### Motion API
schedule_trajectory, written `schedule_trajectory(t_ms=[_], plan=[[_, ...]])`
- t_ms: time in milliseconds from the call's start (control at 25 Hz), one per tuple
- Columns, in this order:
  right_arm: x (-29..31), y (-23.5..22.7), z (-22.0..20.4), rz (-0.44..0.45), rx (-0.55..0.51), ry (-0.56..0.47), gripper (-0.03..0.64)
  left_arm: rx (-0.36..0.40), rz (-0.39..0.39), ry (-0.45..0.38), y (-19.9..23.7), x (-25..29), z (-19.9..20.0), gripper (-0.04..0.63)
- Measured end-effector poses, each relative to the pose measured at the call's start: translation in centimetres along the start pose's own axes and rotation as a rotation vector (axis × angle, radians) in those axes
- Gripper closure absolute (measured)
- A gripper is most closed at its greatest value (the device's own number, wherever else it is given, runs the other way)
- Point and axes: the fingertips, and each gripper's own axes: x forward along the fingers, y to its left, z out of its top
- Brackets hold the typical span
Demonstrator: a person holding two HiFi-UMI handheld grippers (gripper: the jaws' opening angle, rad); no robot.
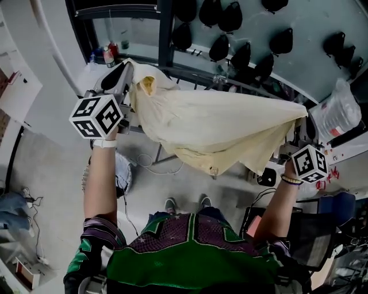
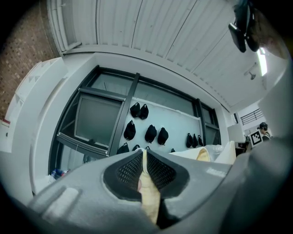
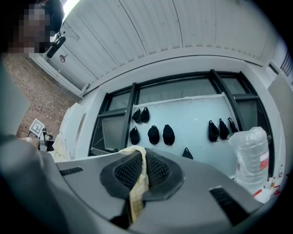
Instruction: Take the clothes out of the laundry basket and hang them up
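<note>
A pale yellow garment (image 1: 213, 129) hangs stretched between my two grippers, held up high in front of the window. My left gripper (image 1: 125, 77) is shut on its left corner; a strip of the yellow cloth (image 2: 149, 194) is pinched between the black pads. My right gripper (image 1: 299, 129) is shut on the garment's right corner, and a fold of the yellow cloth (image 3: 136, 185) runs down between its pads. The garment sags in the middle over the person's feet. No laundry basket shows in any view.
A dark-framed window (image 1: 167, 34) with several black caps (image 1: 230, 17) hung on the wall stands ahead. A clear plastic bag (image 1: 339, 109) sits at the right. A small fan (image 1: 122, 172) and cables lie on the floor at the left; a dark chair (image 1: 313, 232) stands at the right.
</note>
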Motion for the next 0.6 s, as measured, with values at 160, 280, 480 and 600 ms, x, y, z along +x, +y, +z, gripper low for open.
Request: schedule_trajectory(t_ms=[160, 280, 480, 600], plan=[[0.5, -1.5, 0.7, -0.023, -0.001, -0.030, 0.615, 0.019, -0.019, -0.003, -0.7, 1.1, 0.2, 0.560], [0.9, -3.1, 0.8, -0.031, -0.003, -0.039, 0.615, 0.022, -0.042, -0.001, -2.2, 3.0, 0.0, 0.560], [2.4, -5.4, 1.0, -0.001, -0.002, -0.050, 0.615, 0.047, -0.098, 0.000, -7.2, 7.3, -0.2, 0.560], [3.8, -7.1, 1.0, 0.023, 0.000, -0.054, 0.616, 0.062, -0.141, 0.002, -11.0, 10.4, -0.9, 0.560]])
